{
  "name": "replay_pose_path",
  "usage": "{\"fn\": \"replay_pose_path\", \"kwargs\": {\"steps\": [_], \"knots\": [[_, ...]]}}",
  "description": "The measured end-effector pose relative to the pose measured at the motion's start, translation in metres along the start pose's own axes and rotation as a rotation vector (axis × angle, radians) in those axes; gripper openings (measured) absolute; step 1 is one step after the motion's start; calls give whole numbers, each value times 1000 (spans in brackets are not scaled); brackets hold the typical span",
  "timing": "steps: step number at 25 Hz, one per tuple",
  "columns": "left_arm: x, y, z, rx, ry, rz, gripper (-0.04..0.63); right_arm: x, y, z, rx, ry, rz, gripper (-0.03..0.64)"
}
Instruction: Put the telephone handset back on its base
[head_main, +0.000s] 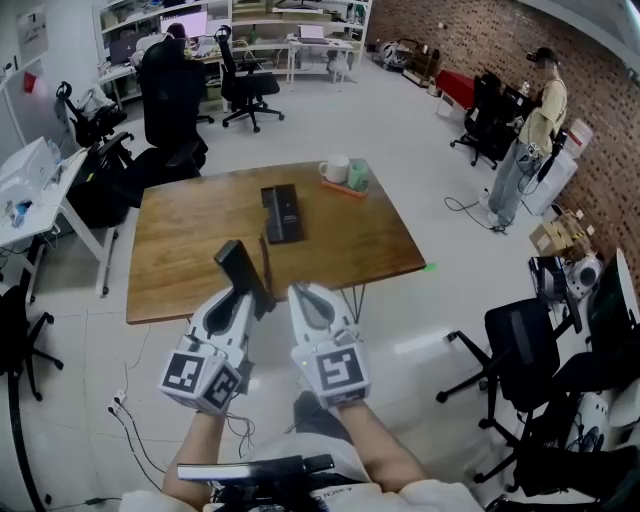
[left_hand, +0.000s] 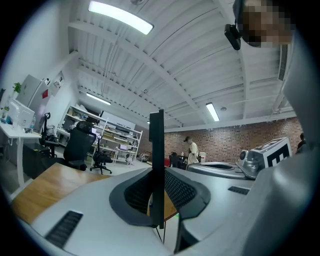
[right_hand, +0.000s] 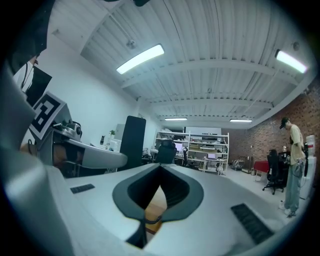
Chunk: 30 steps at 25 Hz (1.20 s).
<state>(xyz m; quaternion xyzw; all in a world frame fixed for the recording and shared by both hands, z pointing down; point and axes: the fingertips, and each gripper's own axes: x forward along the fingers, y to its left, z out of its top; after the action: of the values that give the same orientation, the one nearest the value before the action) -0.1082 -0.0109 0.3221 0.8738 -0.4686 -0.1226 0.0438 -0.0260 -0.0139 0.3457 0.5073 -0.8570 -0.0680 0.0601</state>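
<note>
Your hands were hidden behind the grippers' marker cubes, your forearms cut off at the frame's foot. Your white left gripper (head_main: 247, 296) was clamped narrowly on the slim black telephone handset (head_main: 238, 262), which jutted up tilted above the jaws. That gripper's own view showed the handset only edge-on. Just beside it, your white right gripper (head_main: 302, 293) was closed on nothing. Both hung at the near edge of the brown wooden table (head_main: 190, 250). Farther on lay the black rectangular phone base (head_main: 282, 212), well apart from the handset, with any print too small to read. Beyond stood a white mug (head_main: 334, 170).
</note>
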Motion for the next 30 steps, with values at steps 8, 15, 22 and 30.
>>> {"fn": "replay_pose_path", "kwargs": {"steps": [8, 15, 22, 30], "knots": [[34, 21, -10, -16, 21, 2, 64, 35, -15, -5, 59, 14, 17, 5], [65, 40, -24, -34, 47, 4, 64, 63, -36, -23, 19, 43, 13, 5], [96, 57, -35, -49, 73, 10, 64, 93, -53, -33, 35, 63, 30, 5], [121, 74, -52, -64, 119, 13, 64, 121, -68, -43, 38, 79, 54, 5]]}}
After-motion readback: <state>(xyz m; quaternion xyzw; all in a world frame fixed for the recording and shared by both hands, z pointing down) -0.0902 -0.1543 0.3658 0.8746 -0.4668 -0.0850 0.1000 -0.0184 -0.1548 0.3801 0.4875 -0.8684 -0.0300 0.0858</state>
